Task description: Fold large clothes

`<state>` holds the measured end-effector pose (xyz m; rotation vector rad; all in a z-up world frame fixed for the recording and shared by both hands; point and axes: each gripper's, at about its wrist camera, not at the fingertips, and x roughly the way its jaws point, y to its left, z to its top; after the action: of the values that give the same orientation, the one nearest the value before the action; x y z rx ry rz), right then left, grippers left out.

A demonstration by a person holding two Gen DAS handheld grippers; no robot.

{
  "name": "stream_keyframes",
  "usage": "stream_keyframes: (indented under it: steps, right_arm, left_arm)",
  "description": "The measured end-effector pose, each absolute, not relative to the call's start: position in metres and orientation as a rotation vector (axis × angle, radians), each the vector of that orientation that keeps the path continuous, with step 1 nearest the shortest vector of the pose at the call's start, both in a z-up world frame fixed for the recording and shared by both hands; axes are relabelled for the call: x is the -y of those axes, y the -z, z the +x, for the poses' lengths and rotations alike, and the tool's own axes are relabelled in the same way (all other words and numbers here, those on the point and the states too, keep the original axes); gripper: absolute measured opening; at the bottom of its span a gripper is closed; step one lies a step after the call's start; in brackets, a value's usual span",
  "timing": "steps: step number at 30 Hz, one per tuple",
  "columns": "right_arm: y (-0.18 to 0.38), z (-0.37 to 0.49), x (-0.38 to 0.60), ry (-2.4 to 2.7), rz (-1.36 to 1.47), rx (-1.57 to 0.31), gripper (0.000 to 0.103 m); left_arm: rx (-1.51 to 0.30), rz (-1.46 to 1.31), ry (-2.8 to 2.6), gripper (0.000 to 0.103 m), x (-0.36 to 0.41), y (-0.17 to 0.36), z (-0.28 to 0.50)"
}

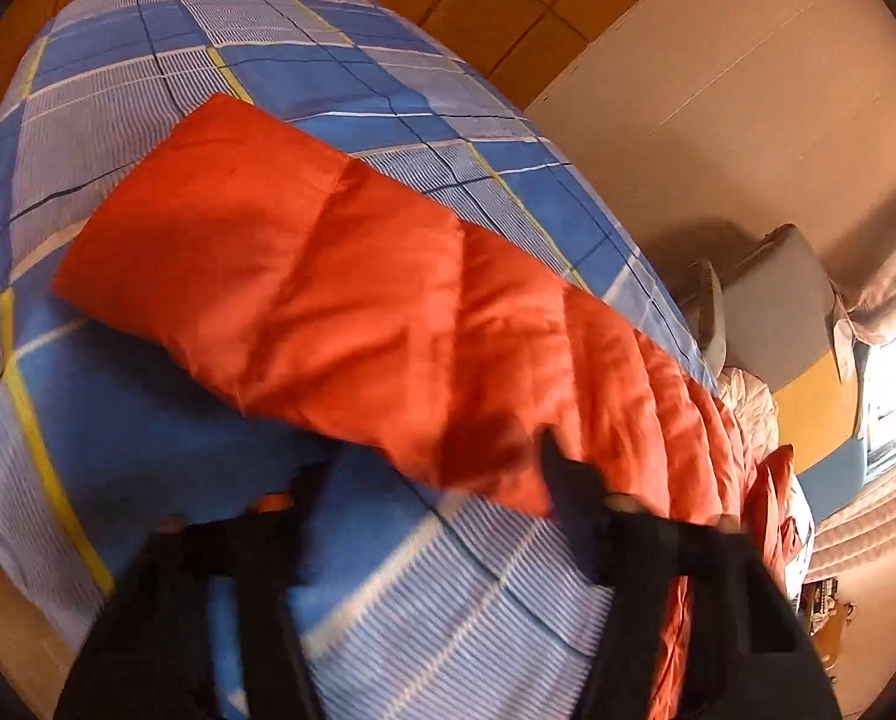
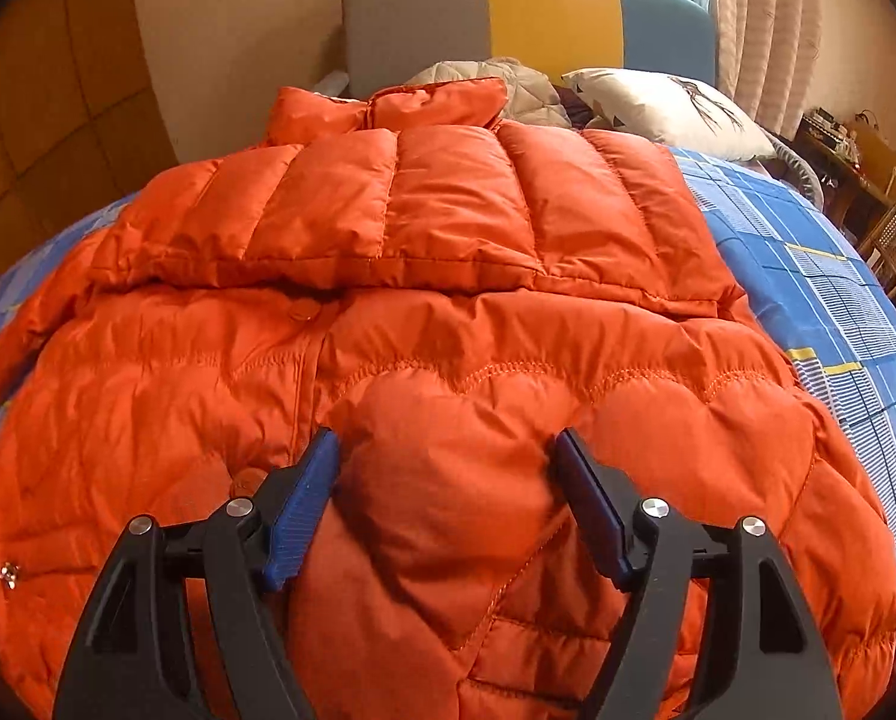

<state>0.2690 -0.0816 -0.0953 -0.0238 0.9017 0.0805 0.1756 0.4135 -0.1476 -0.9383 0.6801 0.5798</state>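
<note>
The right gripper (image 2: 444,456) is seen with its blue pads (image 2: 303,507) spread wide, one on each side of a puffed ridge of the orange down jacket (image 2: 423,228). The ridge bulges up between the pads, but no pinch can be made out; the jaws are judged released, straddling the fabric. The tool is angled steeply down onto the jacket's lower front panel.

The left gripper (image 1: 429,480) is blurred. Its right finger (image 1: 562,474) lies against the near edge of the jacket's long outstretched part, probably a sleeve or side; the other finger hangs over bare blue plaid bedspread (image 1: 147,408). Whether any cloth is clamped cannot be told. It too is tilted downward, and rolled to one side.

The jacket lies spread on the bedspread, its collar toward the headboard (image 2: 508,12), with one quilted part already laid across its chest.

Several risks are judged from here:
- If the right jaws are closed on the slick padded ridge alone, only the top layer may be taken and may slip out when lifted.
- The part folded over the chest could be dragged loose if the lower panel is pulled.
- A grip by the left gripper so near the jacket's edge may catch the bedspread as well.
</note>
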Motion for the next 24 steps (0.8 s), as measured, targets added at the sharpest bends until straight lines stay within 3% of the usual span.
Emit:
stream_keyframes:
  steps: [1, 3, 6, 10, 15, 21, 23, 24]
  right_arm:
    - [0.096, 0.268, 0.082, -0.080, -0.027, -0.903, 0.074]
    - [0.096, 0.270, 0.082, -0.078, -0.030, -0.905, 0.074]
    - [0.096, 0.272, 0.080, -0.079, -0.032, -0.910, 0.074]
    - [0.096, 0.272, 0.081, -0.081, -0.023, -0.913, 0.074]
    - [0.091, 0.274, 0.089, -0.088, 0.011, -0.914, 0.073]
    - [0.085, 0.275, 0.101, -0.097, 0.063, -0.906, 0.073]
    - [0.084, 0.276, 0.106, -0.099, 0.078, -0.906, 0.073]
    - [0.084, 0.276, 0.108, -0.100, 0.087, -0.906, 0.073]
  left_arm:
    - [-0.677, -0.918, -0.591, 0.024, -0.417, 0.148, 0.179]
    - [-0.674, -0.893, -0.591, 0.007, -0.420, 0.145, 0.183]
    - [-0.616, -0.815, -0.549, 0.004, -0.414, 0.123, 0.195]
    - [-0.557, -0.672, -0.399, 0.003, -0.379, 0.083, 0.224]
    - [-0.545, -0.423, -0.084, 0.003, -0.276, 0.042, 0.275]
    - [-0.633, -0.213, 0.166, 0.004, -0.163, 0.051, 0.311]
    - [-0.685, -0.171, 0.208, 0.010, -0.137, 0.066, 0.320]
    - [-0.708, -0.168, 0.234, 0.024, -0.128, 0.073, 0.322]
